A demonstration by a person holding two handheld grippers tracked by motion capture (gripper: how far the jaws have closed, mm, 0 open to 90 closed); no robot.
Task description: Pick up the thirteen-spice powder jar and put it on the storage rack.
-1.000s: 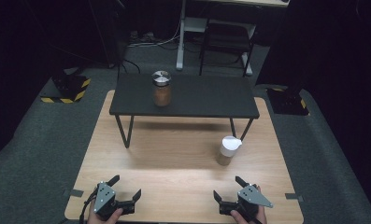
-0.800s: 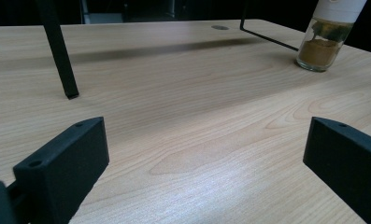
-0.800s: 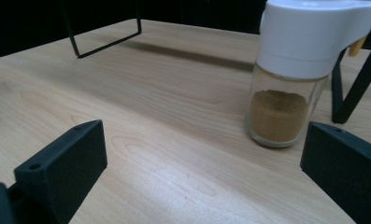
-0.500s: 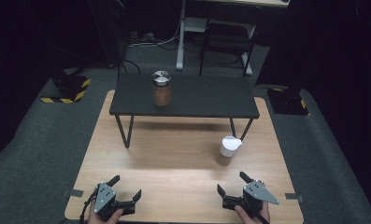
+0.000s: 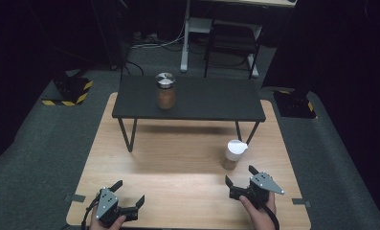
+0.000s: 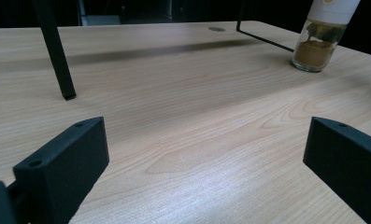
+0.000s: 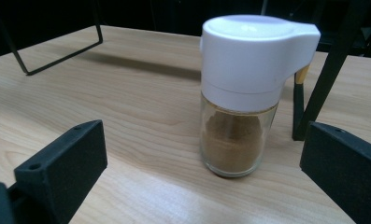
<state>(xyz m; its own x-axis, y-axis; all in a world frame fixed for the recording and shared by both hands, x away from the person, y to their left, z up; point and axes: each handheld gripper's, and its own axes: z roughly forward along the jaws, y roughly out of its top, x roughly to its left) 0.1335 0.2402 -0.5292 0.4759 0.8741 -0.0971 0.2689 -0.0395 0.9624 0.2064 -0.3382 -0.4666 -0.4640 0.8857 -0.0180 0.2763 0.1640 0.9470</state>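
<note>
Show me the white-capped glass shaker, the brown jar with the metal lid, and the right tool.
white-capped glass shaker (image 7: 248, 60), right gripper view, white cap
brown jar with metal lid (image 5: 166, 98), high view, glass body
right tool (image 5: 240, 175), high view, between its fingertips

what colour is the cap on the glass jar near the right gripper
White. The cap tops the glass jar of brown powder, clearest in the right gripper view.

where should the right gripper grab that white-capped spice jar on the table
Grip the spice jar on its round glass body below the white cap, coming in level from the near side where the right gripper already faces it, jaws open. The jar stands upright and the glass is narrower than the cap. The cap's spout sticks out to one side, so it probably makes a poorer hold.
</note>
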